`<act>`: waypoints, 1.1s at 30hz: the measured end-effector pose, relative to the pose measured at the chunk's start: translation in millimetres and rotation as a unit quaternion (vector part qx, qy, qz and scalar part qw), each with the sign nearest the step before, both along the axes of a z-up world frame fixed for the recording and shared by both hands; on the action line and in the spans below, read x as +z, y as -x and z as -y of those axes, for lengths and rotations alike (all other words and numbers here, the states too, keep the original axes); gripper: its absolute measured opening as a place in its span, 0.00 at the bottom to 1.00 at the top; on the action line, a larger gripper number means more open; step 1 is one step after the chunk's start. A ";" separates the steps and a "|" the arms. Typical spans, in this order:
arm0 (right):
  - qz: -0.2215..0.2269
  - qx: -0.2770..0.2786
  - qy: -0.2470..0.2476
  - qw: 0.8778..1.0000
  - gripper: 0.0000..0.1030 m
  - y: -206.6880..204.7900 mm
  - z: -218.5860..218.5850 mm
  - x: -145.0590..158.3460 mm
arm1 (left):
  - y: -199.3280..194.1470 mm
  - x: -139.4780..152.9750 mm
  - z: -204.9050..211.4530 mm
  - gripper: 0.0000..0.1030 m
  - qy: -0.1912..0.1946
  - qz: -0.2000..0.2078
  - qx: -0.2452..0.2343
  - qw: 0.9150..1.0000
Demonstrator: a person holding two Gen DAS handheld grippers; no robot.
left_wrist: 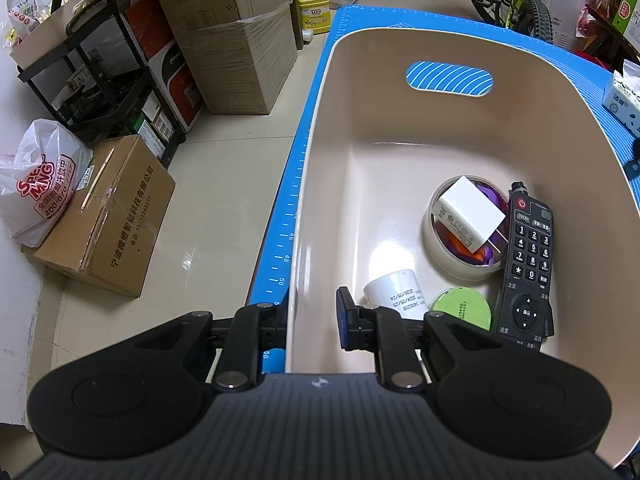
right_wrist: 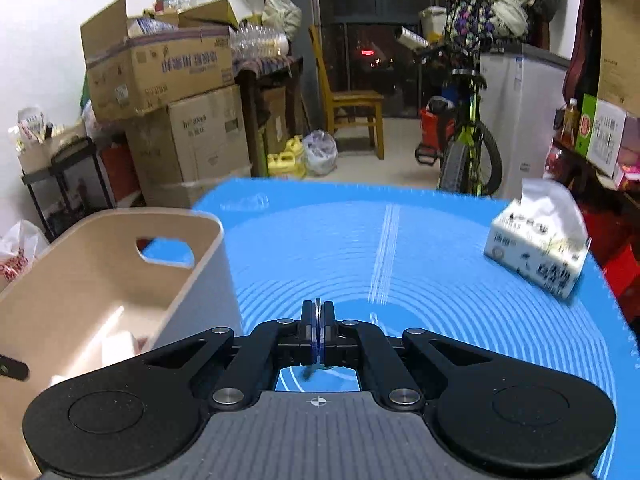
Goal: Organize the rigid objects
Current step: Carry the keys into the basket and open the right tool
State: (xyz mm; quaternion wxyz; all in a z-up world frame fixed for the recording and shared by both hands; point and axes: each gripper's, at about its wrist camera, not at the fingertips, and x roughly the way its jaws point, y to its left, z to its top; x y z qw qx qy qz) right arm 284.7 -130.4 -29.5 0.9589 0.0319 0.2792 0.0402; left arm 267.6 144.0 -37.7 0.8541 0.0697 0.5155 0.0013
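Observation:
A beige plastic basket [left_wrist: 316,184] stands on the blue mat [left_wrist: 280,216]. Inside lie a black remote [left_wrist: 528,268], a white charger [left_wrist: 470,214] on a tape roll [left_wrist: 440,256], a white bottle [left_wrist: 394,288] and a green round lid [left_wrist: 460,308]. My left gripper [left_wrist: 312,316] straddles the basket's left wall, one finger inside, one outside, closed on it. The basket also shows in the right wrist view [right_wrist: 120,264], at the left. My right gripper [right_wrist: 318,320] is shut over the mat [right_wrist: 400,264], a thin flat bluish thing between its pads.
A tissue pack [right_wrist: 536,256] lies at the mat's right edge. Cardboard boxes [left_wrist: 104,216], a plastic bag [left_wrist: 36,184] and a black rack [left_wrist: 100,80] stand on the floor to the left. A bicycle [right_wrist: 468,136] and a chair [right_wrist: 352,108] stand beyond the table.

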 end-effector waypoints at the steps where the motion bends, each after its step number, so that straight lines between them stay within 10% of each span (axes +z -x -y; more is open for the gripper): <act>1: 0.006 0.001 0.000 1.000 0.12 1.1 -0.4 4.7 | -0.1 -0.2 0.4 0.20 -0.001 0.000 0.000 1.000; 19: 0.060 0.105 -0.010 0.993 0.12 0.2 -74.3 70.5 | 0.2 -1.0 -0.1 0.20 0.002 0.000 0.000 1.000; 33: -0.059 0.163 0.023 0.985 0.12 -10.0 -139.4 19.5 | 0.2 -1.0 -0.3 0.20 0.003 0.000 0.001 1.000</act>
